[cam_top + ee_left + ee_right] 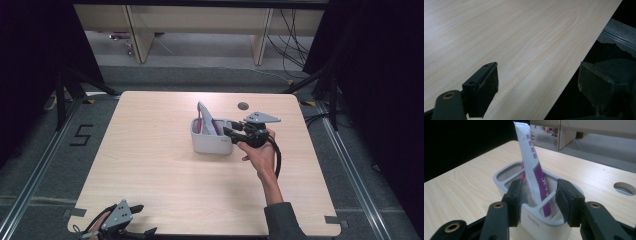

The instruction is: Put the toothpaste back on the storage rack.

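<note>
Right gripper (537, 202) is held with its jaws parted at the grey holder (534, 220), nothing pressed between them. A white-and-purple tube (534, 167) is stood tilted inside the holder near mid-table (150, 165), while the left gripper (131, 220) is kept open at the table's near edge.
</note>
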`<state>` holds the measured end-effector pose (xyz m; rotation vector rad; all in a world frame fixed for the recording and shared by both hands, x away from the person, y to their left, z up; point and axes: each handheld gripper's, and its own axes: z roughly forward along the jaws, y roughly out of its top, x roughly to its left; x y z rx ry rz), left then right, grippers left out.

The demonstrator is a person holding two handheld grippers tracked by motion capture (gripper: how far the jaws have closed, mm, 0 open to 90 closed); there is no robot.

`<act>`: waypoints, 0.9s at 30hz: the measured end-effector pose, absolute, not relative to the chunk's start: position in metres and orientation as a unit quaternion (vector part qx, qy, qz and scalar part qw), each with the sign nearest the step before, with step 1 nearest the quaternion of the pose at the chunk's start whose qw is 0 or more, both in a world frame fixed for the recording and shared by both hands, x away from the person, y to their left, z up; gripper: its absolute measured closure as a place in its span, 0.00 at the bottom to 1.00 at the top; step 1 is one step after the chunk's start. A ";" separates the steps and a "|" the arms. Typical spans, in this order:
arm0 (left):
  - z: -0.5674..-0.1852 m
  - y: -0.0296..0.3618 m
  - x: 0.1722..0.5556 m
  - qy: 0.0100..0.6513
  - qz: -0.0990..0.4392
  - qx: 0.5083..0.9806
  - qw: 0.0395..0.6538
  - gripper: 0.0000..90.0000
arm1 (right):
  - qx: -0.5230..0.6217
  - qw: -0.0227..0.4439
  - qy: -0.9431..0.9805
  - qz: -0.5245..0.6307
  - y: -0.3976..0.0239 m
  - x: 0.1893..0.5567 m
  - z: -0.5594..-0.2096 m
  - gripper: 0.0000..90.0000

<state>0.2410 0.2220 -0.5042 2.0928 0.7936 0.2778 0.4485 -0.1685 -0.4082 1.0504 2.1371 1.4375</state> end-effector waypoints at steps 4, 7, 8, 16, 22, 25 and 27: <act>-0.504 0.223 0.242 0.317 0.113 0.839 0.427 0.18 | 0.378 0.178 0.751 0.510 -0.172 0.442 -0.407 0.60; -0.504 0.223 0.241 0.318 0.116 0.838 0.427 0.18 | 0.379 0.180 0.750 0.512 -0.174 0.437 -0.407 0.54; -0.504 0.223 0.241 0.317 0.113 0.839 0.427 0.18 | 0.380 0.180 0.751 0.509 -0.175 0.435 -0.406 0.53; -0.504 0.223 0.241 0.317 0.115 0.839 0.426 0.18 | 0.386 0.183 0.750 0.505 -0.179 0.416 -0.404 0.45; -0.504 0.223 0.242 0.319 0.120 0.839 0.424 0.18 | 0.383 0.186 0.745 0.513 -0.178 0.405 -0.407 0.42; -0.504 0.223 0.242 0.318 0.115 0.839 0.427 0.18 | 0.392 0.177 0.748 0.505 -0.178 0.399 -0.408 0.41; -0.504 0.223 0.242 0.317 0.115 0.840 0.426 0.18 | 0.388 0.170 0.751 0.506 -0.178 0.397 -0.410 0.40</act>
